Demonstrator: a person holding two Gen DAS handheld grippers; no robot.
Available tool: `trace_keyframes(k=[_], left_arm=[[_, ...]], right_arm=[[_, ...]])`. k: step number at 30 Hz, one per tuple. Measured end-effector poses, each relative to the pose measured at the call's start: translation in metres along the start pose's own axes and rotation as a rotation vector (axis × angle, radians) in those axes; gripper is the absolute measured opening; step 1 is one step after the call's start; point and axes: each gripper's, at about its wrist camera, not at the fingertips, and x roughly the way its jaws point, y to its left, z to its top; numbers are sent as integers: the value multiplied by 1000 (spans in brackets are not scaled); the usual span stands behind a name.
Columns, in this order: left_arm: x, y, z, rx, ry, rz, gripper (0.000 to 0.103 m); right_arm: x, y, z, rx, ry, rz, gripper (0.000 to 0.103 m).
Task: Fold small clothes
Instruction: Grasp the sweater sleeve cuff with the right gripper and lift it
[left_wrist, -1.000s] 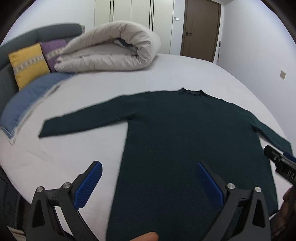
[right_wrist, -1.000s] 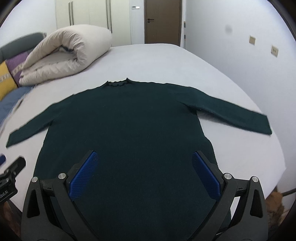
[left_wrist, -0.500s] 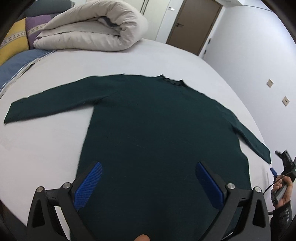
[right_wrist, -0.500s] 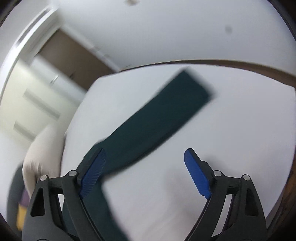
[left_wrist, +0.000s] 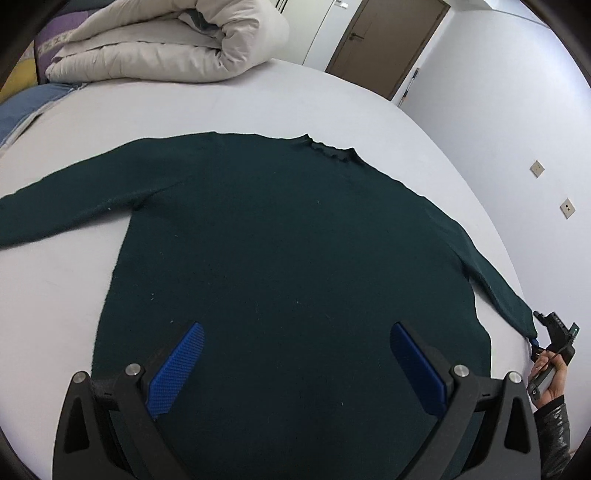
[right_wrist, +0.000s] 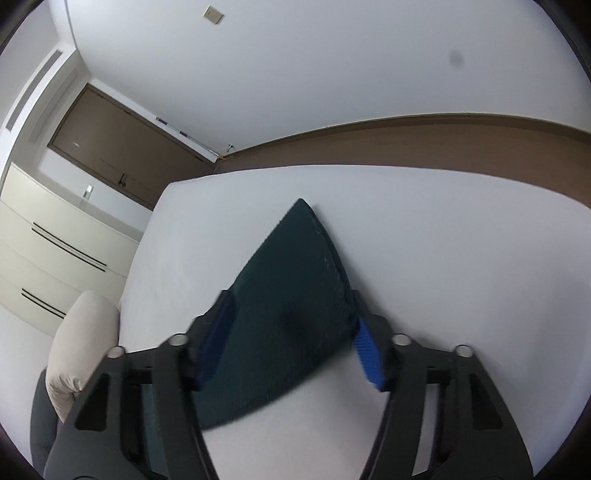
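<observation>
Your sweater (left_wrist: 288, 258) lies flat across the middle of the left wrist frame on the bed (left_wrist: 332, 103), body and both sleeves spread out, collar toward the upper right. Its cuff (right_wrist: 295, 295) fills the centre of the right wrist frame, between the fingers of your right gripper (right_wrist: 291, 339); the jaws have just been closing around it, and both pads look in contact with the cloth, though motion blur leaves the grip uncertain. Your left gripper (left_wrist: 295, 369) hangs spread wide over the hem at the bottom, nothing between its pads. A rolled duvet (left_wrist: 166, 44) sits upper left. No writing is readable anywhere.
</observation>
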Motion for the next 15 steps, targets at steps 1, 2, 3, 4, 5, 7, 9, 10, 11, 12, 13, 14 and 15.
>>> trace_keyframes(k=[1,2,3,4,5,7,9,10,11,12,13,14,15], left_arm=[[2,1,1,0,3,-7,103],[4,2,1,0,5,-17,103],[6,3,2,-1,6,-29,103],[7,4,4,-1,6,-41,103],[9,6,6,0,7,-51,103],[13,8,11,0,9,-71,102],[16,9,16,-5,8,-104,102],[17,9,18,-5,7,-110,102],[17,10,21,-4,3,-119,102],[17,11,24,-5,-3,-129,102],[17,12,27,-10,-9,-142,102],[17,14,30,-17,-15,-152,102],[16,16,34,-23,-23,-160,102]], right_arm=[[4,0,4,0,6,-7,30],[7,0,8,1,12,-17,23],[10,1,11,-1,14,-31,11],[10,-4,20,-13,14,-36,8],[11,-1,23,-32,12,-40,8],[9,12,27,-90,2,-47,8],[8,37,26,-159,-3,-37,7],[5,48,23,-192,-3,-26,7],[4,65,20,-224,0,-9,7],[5,89,14,-263,11,19,7],[7,111,7,-304,24,46,7],[9,133,-1,-342,35,70,7],[13,161,-15,-391,55,105,7]])
